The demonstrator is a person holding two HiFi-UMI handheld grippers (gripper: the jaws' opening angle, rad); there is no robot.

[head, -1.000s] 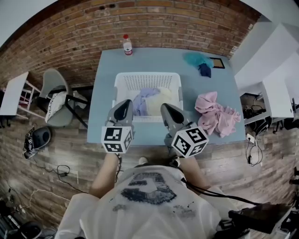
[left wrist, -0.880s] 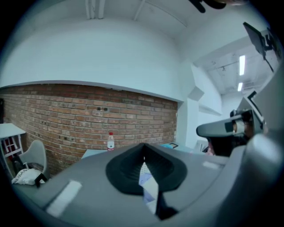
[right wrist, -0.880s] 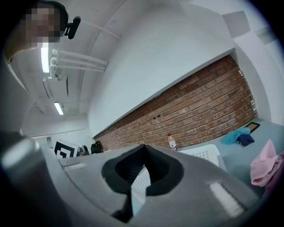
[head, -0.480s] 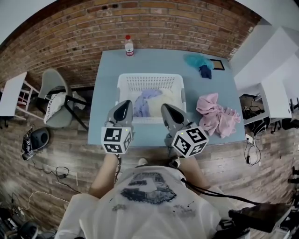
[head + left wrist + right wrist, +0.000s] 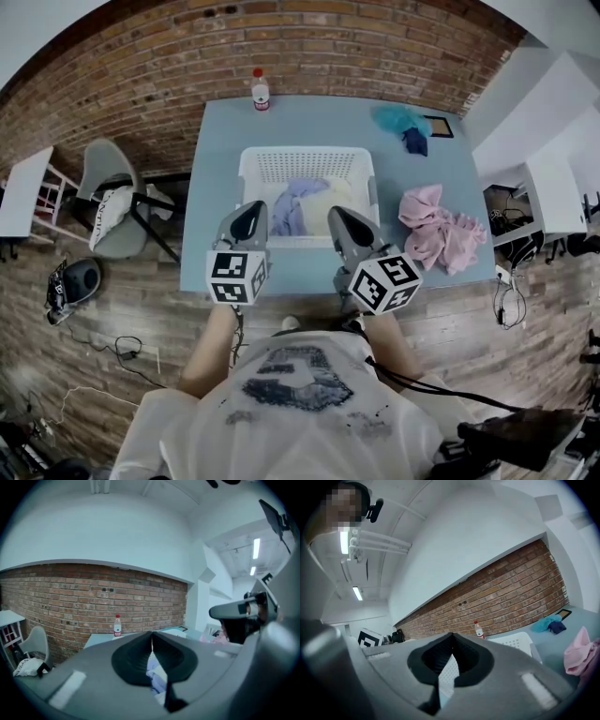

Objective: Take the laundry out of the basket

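A white laundry basket [image 5: 253,161] stands in the middle of the light blue table [image 5: 208,187]. Inside lie a lavender garment [image 5: 292,204] and a pale yellow one [image 5: 336,195]. My left gripper [image 5: 253,210] hovers over the basket's near left rim, its jaws shut with nothing between them. In the left gripper view [image 5: 151,634] the lavender garment [image 5: 157,674] shows below the closed tips. My right gripper [image 5: 336,217] is at the near right rim, also shut and empty. In the right gripper view [image 5: 451,634] the basket [image 5: 513,641] lies just ahead.
A pink heap of laundry [image 5: 436,236] lies on the table right of the basket, and teal and dark blue cloths [image 5: 403,124] sit at the far right corner. A bottle [image 5: 261,91] stands at the far edge by the brick wall. A grey chair [image 5: 112,192] is left of the table.
Both grippers keep their places at the basket's near rim and stay shut. Only the view has drifted slightly.
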